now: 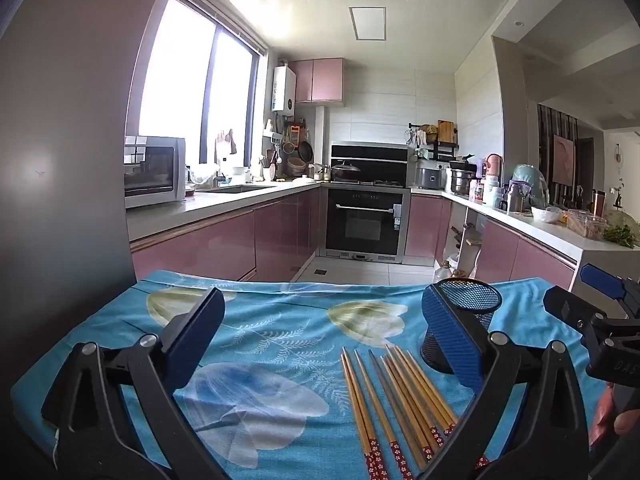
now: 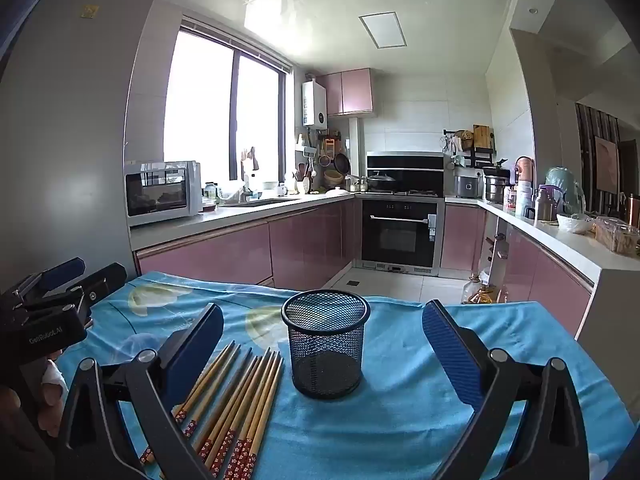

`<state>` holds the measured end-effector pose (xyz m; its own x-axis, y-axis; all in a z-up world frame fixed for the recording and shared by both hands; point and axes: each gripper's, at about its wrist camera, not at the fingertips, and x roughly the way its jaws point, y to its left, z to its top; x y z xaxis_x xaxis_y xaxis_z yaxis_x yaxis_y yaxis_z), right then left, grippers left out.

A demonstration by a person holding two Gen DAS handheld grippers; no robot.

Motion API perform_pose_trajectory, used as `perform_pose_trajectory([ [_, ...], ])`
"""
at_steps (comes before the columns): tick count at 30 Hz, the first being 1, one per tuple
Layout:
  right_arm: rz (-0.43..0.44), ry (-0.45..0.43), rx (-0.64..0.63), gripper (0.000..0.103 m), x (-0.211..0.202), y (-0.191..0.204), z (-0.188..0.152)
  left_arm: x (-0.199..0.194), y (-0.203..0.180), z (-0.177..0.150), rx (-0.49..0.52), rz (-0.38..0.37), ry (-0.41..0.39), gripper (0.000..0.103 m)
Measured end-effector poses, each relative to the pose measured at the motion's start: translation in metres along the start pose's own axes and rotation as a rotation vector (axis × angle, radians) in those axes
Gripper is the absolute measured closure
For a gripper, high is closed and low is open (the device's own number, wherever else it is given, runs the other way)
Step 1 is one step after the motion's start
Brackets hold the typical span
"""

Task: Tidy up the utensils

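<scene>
Left wrist view: left hand-held gripper [image 1: 320, 340] spread wide, grasping nothing, poised over the blue floral cloth [image 1: 272, 320] covering the counter. Bundle of wooden chopsticks [image 1: 396, 400] lying flat on the cloth toward the near edge, between the two fingers but closer to the right-side finger, red patterned ends pointing at the camera, not touching either pad. Black mesh cup [image 1: 472, 320] standing upright just beyond the chopsticks toward the far right corner, partly hidden behind the right-side finger. Right hand-held gripper [image 1: 592, 308] visible at the right edge of the counter.

Right wrist view: right hand-held gripper [image 2: 322, 344] likewise released, fingers far apart, empty. Mesh cup [image 2: 326, 344] upright and empty between the fingers, roughly centred, apart from both pads. Chopsticks [image 2: 236, 396] just left of the cup, fanned on the cloth [image 2: 400, 380], partly tucked behind the left-side finger, patterned ends toward the near edge. Left hand-held gripper [image 2: 60, 292] over the counter's left edge, apparently open, near the far left corner.
</scene>
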<state>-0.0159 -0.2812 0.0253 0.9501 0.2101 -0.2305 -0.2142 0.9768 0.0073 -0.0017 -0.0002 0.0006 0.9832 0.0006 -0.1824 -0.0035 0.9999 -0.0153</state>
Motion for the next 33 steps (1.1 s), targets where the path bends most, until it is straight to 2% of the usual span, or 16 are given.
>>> perform_pose_trajectory([
  [33,-0.004,-0.052,0.006,0.007,-0.006,0.002,0.002,-0.006,0.000,-0.002,-0.014,-0.022,-0.001,0.006],
])
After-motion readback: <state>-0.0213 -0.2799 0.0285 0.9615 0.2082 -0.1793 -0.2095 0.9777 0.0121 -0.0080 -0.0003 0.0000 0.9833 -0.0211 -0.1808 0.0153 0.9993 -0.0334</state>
